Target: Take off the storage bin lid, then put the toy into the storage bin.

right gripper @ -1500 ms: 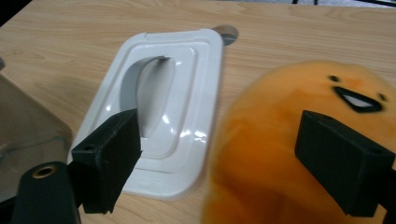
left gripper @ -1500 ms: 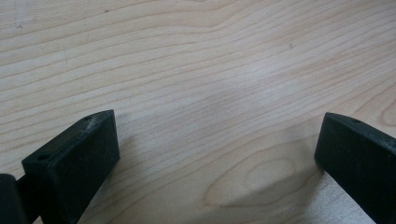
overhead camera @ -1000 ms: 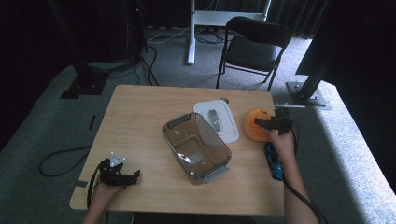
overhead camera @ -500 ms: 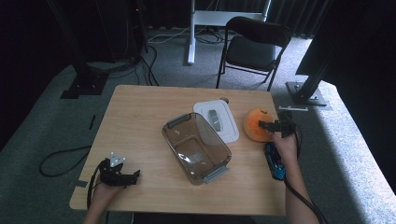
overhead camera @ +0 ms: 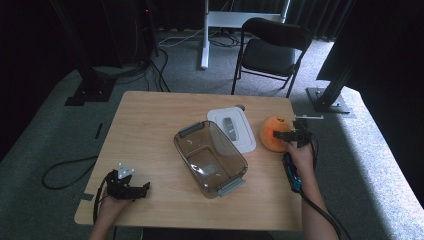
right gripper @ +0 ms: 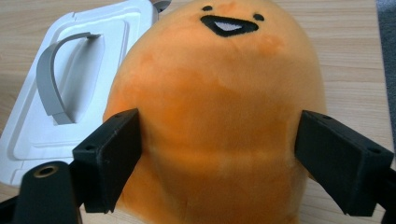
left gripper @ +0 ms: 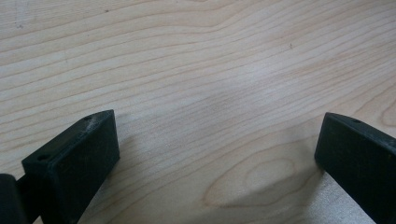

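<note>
Near the counter's right edge, the right tool sits wide open around the plush; next, squeeze and lift.

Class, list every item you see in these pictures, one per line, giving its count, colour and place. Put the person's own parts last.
Table: one, light wood, centre of the high view.
Plush toy: one, orange with a black mouth, right side of the table, between the right gripper's jaws.
Container: one, clear brownish with grey clips, mid-table, open.
Lid: one, white with a grey handle, beside the toy and behind the container.
Chair: one, black, on the floor beyond the table.
Left gripper: one, black, near left corner of the table, jaws wide apart.
Right gripper: one, black, jaws either side of the toy; contact unclear.
Hands: two, at the near edge.
</note>
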`<state>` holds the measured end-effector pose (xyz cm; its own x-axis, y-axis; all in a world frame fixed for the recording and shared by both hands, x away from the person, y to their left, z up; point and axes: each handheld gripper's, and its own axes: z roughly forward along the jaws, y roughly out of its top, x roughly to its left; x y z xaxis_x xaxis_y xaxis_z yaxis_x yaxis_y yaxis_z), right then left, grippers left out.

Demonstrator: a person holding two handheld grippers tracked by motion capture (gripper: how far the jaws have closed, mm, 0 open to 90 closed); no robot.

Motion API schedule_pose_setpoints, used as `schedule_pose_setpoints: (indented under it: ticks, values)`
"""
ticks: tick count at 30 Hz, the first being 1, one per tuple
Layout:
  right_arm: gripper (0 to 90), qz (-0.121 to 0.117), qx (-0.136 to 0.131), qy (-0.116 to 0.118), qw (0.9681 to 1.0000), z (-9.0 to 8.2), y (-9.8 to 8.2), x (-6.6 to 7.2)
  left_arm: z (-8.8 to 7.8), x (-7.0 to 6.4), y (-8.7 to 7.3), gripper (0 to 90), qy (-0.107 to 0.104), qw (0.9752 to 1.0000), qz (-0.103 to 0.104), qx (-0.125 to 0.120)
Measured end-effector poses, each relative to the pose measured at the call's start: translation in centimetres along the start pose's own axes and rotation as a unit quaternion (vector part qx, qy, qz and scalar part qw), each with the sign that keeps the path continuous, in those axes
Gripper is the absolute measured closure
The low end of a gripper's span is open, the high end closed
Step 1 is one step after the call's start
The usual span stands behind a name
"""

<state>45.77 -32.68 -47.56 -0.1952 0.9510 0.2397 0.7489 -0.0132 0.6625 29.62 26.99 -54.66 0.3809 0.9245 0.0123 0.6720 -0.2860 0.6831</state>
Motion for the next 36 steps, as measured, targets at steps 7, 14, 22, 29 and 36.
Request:
schedule_pose_setpoints:
  ticks: [7, 14, 22, 29, 36]
  values:
    - [14.5, -0.008, 0.007, -0.008, 0.9999, 0.4, 0.0, 0.6, 0.0, 0.0, 0.0, 0.3, 0.000, 1.0000, -0.001, 0.000]
    - [15.6, -0.011, 0.015, -0.019, 0.9996, 0.8, 0.0, 1.0, 0.0, 0.0, 0.0, 0.3, 0.001, 1.0000, -0.001, 0.000]
    - [17.0, -0.010, 0.022, -0.027, 0.9994, 1.2, 0.0, 1.2, 0.0, 0.0, 0.0, 0.3, 0.001, 1.0000, -0.001, 0.000]
    - [22.6, -0.018, 0.034, -0.030, 0.9988, 1.2, 0.0, 1.4, 0.0, 0.0, -0.1, 0.3, 0.002, 1.0000, -0.001, 0.000]
    - [30.5, -0.023, 0.044, -0.024, 0.9985, 1.3, 0.0, 1.4, 0.0, 0.0, 0.0, 0.3, 0.002, 1.0000, -0.001, 0.000]
